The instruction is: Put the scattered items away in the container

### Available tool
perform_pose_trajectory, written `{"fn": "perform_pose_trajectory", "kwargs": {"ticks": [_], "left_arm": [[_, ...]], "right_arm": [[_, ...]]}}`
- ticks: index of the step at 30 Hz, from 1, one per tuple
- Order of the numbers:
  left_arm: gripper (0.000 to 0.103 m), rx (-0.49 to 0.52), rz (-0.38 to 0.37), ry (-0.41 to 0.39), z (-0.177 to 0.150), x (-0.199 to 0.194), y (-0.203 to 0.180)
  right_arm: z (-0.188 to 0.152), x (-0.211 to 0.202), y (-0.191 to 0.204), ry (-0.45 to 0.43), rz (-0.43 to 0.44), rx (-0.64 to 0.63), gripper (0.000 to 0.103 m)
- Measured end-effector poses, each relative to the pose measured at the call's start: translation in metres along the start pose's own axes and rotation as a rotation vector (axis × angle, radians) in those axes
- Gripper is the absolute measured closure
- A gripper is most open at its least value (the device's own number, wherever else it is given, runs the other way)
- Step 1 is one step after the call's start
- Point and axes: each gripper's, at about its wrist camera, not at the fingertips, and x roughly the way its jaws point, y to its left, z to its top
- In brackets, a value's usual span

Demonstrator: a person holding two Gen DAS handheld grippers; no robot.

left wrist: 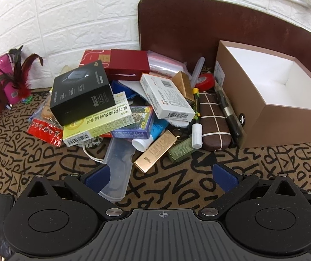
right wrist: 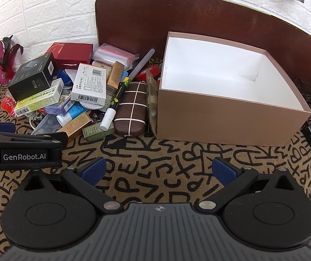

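Currently I hold both grippers above the patterned worktop [right wrist: 155, 152], fingers spread wide and gripping nothing. The left gripper [left wrist: 162, 174] faces the pile; the clear plastic case [left wrist: 117, 169] lies just ahead of its left finger, partly behind that pad, and the gold box [left wrist: 155, 151] sits ahead between the fingers. The right gripper [right wrist: 158, 169] faces bare cloth, with the container [right wrist: 227, 100] ahead and to the right of its fingers. I judge this split deliberate: one side picks, the other stays near the drop point. The container is a tan, open-topped box with a white interior, showing nothing inside. The scattered items [right wrist: 86, 91] are stacked loosely, touching its left wall.
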Motion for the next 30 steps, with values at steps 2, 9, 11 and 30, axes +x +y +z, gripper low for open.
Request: {"fn": "perform_pose_trajectory", "kwargs": {"ticks": [2,9,11,30], "left_arm": [[0.000,-0.006,-0.007,0.010,0.000,0.004,0.002],[0.000,-0.110,-0.085,0.056,-0.022,0.032,0.033],[0.000,-0.163,-0.050,0.063,-0.035,0.043,0.048],[0.007,-0.117,0.049,0.041,-0.053,0.084,0.094]], "right_arm": [[0.001,0.003,0.000,0.006,0.003,-0.002,0.000],[-0.008,0.032,0.005,0.063,0.039,-0.012,0.000],[-0.012,0.046,0.011,0.093,0.052,-0.018,0.000],[-0.043,0.113,0.073,-0.058,0.201,-0.177,0.000]]}}
